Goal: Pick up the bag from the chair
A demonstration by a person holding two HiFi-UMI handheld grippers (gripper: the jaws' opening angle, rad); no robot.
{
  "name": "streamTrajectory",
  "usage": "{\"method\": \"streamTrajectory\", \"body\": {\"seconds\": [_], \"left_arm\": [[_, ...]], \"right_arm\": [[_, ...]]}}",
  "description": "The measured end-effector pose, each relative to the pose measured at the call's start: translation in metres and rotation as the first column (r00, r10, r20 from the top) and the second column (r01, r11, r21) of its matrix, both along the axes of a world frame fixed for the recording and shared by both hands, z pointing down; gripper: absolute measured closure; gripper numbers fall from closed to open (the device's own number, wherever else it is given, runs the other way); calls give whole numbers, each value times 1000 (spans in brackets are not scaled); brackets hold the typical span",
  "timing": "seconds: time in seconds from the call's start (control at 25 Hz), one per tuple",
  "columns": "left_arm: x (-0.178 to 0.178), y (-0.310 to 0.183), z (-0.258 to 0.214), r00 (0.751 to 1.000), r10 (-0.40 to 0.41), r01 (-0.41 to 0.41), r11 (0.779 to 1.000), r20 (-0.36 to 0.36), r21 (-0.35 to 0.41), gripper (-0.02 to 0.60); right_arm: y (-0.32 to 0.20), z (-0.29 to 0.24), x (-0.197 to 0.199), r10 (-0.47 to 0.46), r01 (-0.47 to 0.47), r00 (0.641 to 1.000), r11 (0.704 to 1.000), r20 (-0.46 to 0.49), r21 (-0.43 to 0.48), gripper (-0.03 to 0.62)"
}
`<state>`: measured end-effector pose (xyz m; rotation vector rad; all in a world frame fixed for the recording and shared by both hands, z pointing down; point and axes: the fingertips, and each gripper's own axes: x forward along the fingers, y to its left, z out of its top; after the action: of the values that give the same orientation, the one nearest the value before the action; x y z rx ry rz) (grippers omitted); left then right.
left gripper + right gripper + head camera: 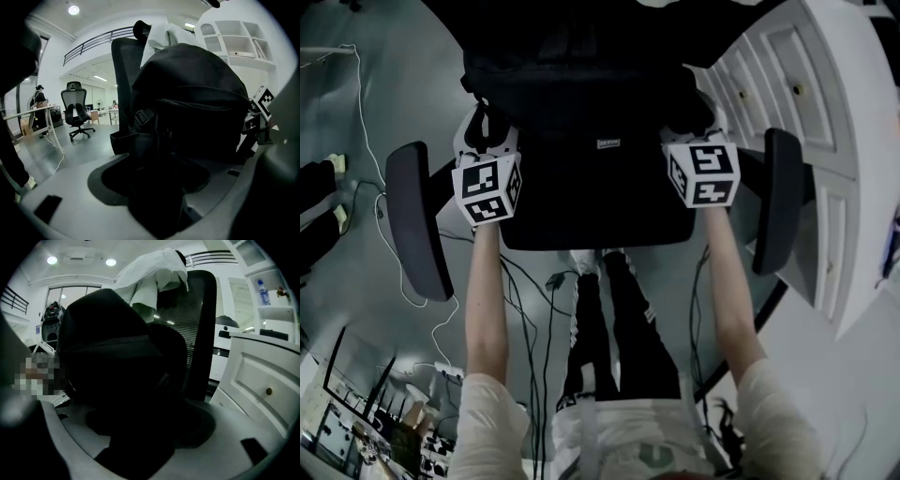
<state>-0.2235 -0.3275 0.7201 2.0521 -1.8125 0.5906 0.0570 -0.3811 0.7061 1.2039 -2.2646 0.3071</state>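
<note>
While the black backpack [581, 80] stands upright at the back edge of the office chair's seat [600, 211], leaning on the backrest, both grippers are at its flanks. The left gripper [487, 120] is at the bag's left side, near the seat's back-left corner. The right gripper [698, 117] is at its right side, near the back-right corner. In each gripper view the fingers show as one dark wedge, pressed together, which runs straight into the bag's dark fabric. I judge that each pair is pinching the backpack low on its side, though black against black makes the exact hold difficult to see.

The bag's height goes up along the backrest and its width goes across the seat, from one armrest [417, 220] toward the other [778, 202]. It lies straight ahead of both pairs of fingers and between them, and neither hand is nearer. The coming move is then probably a lift straight up, both sides together.

I count one backpack, one chair carrying it, two armrests and two grippers. A second office chair [75, 108] stands far behind
</note>
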Motion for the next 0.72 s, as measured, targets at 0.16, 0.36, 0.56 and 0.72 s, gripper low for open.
{"method": "streamTrajectory", "body": {"seconds": [0.16, 0.36, 0.56, 0.72], "left_arm": [[-2, -4, 5, 1000, -13, 13, 1000, -13, -9, 322], [0, -11, 13, 997, 26, -28, 999, -71, -36, 321], [8, -17, 19, 984, 121, -132, 988, -130, -78, 376], [17, -19, 18, 984, 160, -167, 982, -83, -87, 446]], "right_arm": [[-3, 6, -3, 3, -3, 1000, 1000, 21, -18, 289], [-6, 9, -7, -34, 34, 999, 999, 23, -29, 293], [0, 13, -20, -83, 84, 996, 995, 24, -50, 428], [2, 14, -26, -76, 79, 996, 995, 47, -60, 505]]}}
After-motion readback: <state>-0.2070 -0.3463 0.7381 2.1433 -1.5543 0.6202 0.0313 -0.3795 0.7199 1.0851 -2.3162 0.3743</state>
